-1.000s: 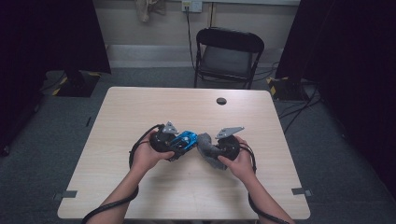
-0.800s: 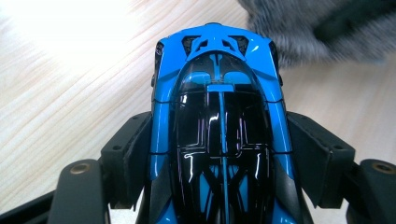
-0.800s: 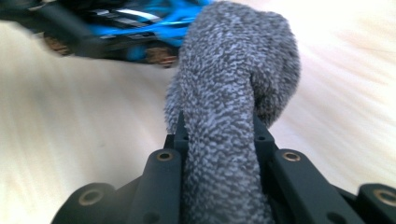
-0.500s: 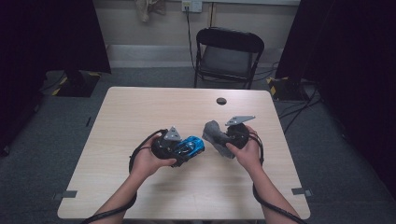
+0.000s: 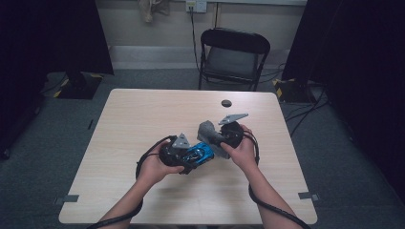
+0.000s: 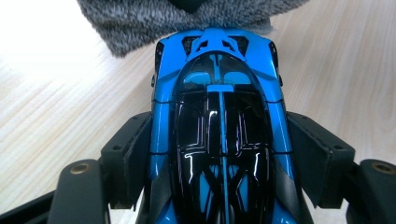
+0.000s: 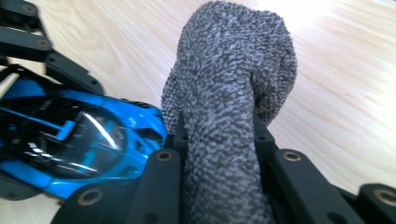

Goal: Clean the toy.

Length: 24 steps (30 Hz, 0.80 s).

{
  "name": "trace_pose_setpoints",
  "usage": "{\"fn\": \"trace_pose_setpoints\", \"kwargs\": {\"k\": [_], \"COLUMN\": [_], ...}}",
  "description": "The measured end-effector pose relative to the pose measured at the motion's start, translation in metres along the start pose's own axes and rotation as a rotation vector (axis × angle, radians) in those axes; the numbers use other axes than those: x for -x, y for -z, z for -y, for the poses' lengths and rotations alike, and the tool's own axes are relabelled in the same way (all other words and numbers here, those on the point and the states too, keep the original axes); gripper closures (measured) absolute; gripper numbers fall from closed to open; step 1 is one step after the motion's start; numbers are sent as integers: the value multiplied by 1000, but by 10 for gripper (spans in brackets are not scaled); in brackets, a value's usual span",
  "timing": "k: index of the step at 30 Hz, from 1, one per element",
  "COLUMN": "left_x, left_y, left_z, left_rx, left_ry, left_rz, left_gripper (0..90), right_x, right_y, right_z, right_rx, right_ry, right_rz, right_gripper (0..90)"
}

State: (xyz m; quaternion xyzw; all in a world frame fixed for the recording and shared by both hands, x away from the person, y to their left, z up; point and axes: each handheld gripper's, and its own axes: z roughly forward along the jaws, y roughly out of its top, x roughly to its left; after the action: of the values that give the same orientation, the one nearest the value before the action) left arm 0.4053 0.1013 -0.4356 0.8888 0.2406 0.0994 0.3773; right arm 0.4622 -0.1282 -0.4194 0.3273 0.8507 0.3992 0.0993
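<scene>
One glossy blue toy car [image 6: 217, 135] clamped in my left gripper [image 5: 184, 157] — one nubbly grey cloth [image 7: 229, 107] pinched in my right gripper [image 5: 215, 140]

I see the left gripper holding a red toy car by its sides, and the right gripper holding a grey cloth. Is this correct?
Only the colour is wrong: the toy car in the left gripper is blue, as the left gripper view shows. The right gripper does hold the grey cloth.

Black folding chair [image 5: 234, 57], small dark disc [image 5: 226, 103], table [image 5: 143, 119]
</scene>
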Motion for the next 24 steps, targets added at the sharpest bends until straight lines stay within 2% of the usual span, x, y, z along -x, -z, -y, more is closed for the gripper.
{"fn": "trace_pose_setpoints", "kwargs": {"k": [4, 11, 24], "left_x": [-2, -10, -24], "left_y": [-2, -3, -1], "left_z": [2, 4, 6], "left_rx": [-4, -4, 3], "left_ry": [-3, 24, 62], "left_rz": [-12, -29, -70], "left_gripper": [281, 281, 281], "right_x": [-3, -1, 3], "right_y": [-4, 0, 6], "right_z": [1, 4, 23], "right_rx": [-14, -21, -25], "right_ry": [6, -3, -38], "right_rz": [-23, -43, -72], "right_gripper": [729, 729, 729]}}
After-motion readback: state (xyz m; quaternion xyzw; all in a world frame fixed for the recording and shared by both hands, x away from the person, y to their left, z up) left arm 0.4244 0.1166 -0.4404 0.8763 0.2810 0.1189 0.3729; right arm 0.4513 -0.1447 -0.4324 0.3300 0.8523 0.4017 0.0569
